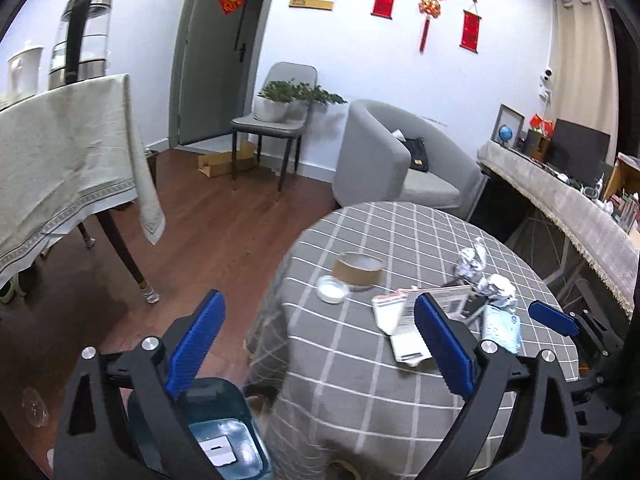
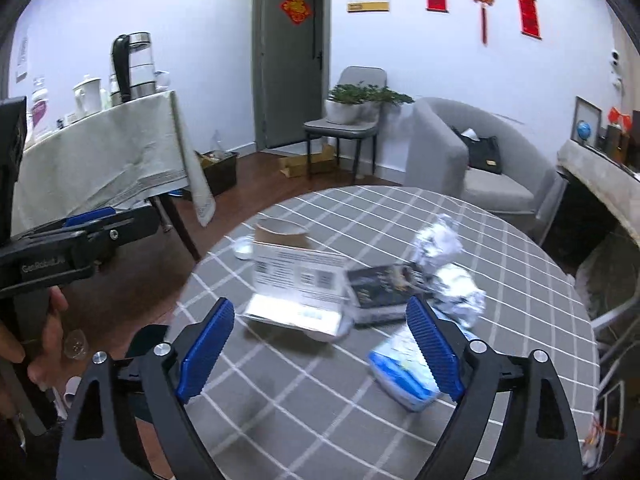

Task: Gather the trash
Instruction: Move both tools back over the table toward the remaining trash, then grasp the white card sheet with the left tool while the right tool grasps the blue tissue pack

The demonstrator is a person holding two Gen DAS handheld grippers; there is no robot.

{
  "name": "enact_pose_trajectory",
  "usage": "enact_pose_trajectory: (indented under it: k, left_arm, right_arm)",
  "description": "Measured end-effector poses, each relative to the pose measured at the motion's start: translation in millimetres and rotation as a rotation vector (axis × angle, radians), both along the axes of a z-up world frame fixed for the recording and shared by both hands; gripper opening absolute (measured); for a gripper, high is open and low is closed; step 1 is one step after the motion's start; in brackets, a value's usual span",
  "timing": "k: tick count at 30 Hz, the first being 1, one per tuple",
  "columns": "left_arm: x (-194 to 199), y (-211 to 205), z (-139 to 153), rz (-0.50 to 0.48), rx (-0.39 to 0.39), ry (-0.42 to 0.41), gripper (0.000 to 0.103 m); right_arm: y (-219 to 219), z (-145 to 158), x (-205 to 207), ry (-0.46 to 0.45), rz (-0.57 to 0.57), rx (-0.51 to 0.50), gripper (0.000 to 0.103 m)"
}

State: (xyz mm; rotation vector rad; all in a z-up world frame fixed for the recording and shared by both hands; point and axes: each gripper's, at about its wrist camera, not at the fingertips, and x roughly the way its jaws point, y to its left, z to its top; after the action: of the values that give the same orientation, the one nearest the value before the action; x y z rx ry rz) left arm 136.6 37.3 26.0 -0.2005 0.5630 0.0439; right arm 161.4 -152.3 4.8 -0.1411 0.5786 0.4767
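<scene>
Trash lies on a round table with a grey checked cloth [image 2: 320, 420]: a white printed paper box [image 2: 300, 276], a dark booklet [image 2: 380, 284], two crumpled foil balls [image 2: 436, 244] [image 2: 460, 292] and a blue-and-white tissue pack [image 2: 400, 372]. The same pile shows in the left wrist view: papers [image 1: 404, 320], foil [image 1: 496, 288], tissue pack [image 1: 500, 326]. My right gripper [image 2: 320, 352] is open and empty, above the table just short of the pile. My left gripper [image 1: 320, 344] is open and empty at the table's left edge, above a teal trash bin [image 1: 216, 432] on the floor.
A brown tape roll [image 1: 358, 270] and a small glass dish [image 1: 332, 289] sit on the table beyond the pile. A cloth-covered side table with a kettle [image 1: 80, 40] stands left. A grey armchair [image 1: 400, 160], a chair with a plant [image 1: 280, 120] and a long shelf [image 1: 560, 200] stand behind.
</scene>
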Motion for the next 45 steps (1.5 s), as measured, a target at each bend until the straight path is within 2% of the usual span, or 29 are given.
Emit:
enact_pose_trajectory:
  k: [7,15,23,34,37,41,45]
  left_arm:
    - [21,-43,-4,-0.032,0.021,0.045,0.098]
    - [46,-68,-23,-0.032,0.042,0.120,0.099]
    - [66,-91,-34,-0.073,0.037,0.141,0.099]
    - [83,-99,-44,-0.033,0.055,0.161,0.098]
    - [86,-97,-47,-0.037,0.041,0.165,0.094]
    - [89,-90,-51,-0.057,0.014,0.173,0.077]
    - [86,-85,-50,-0.070,-0.005,0.160,0.076]
  right_arm:
    - [-34,-9,6,0.036,-0.074,0.015,0.096]
    - [-66,-18,15,0.086,-0.141,0.059,0.099]
    - [-78,-21,17,0.104,-0.152,0.074,0.099]
    - [-73,-32,21,0.156,-0.126,0.073,0.099]
    - [-67,-36,23,0.171,-0.118,0.070,0.099]
    - [-63,-39,23,0.183,-0.115,0.069,0.099]
    - [-60,-39,24,0.185,-0.125,0.054,0.099]
